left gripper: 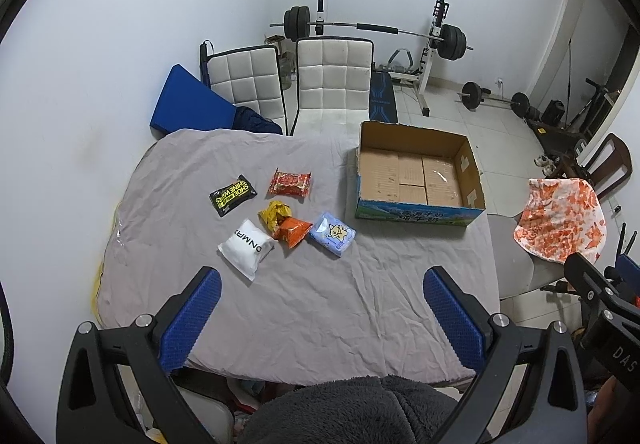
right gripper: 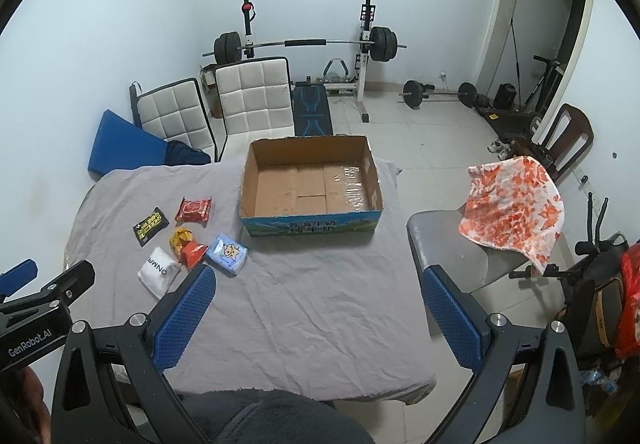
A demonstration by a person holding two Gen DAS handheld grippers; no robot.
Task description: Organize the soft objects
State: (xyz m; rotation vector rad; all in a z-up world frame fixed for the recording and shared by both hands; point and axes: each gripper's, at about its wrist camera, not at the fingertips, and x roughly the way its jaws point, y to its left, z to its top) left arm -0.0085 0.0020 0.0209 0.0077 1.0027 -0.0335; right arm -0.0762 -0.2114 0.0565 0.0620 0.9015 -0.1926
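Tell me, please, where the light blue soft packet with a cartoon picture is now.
The light blue soft packet with a cartoon picture lies on the grey cloth, just right of the orange crinkled snack bag and near the front left corner of the open cardboard box.

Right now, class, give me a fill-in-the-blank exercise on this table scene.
1. The cardboard box is ____ inside.
2. The packets lie on a ____ cloth.
3. The white packet lies ____ the box.
4. Both the left gripper and the right gripper are ____.

Missing: empty; grey; outside; open

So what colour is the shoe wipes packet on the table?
Black with yellow lettering, clearest in the left wrist view.
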